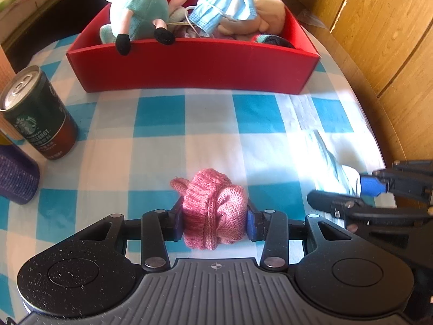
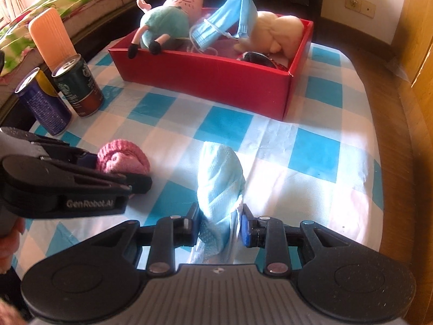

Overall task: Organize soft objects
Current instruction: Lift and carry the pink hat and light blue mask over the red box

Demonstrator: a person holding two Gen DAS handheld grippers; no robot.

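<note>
Two face masks point(image 2: 220, 189) point(image 2: 227, 21), two cans point(image 2: 78, 86) point(image 2: 43, 103), one red box point(image 2: 216, 78), one pink knit point(image 2: 123, 158)

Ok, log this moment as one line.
left hand-held gripper: shut on pink knit | right hand-held gripper: shut on blue mask | red box: part filled

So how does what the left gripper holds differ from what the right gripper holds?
The left gripper is shut on a pink knitted item, bunched into a compact ball; the right gripper is shut on a light blue face mask, a thin pleated sheet sticking forward past the fingers. Both are soft, and neither is in the red box yet.
</note>
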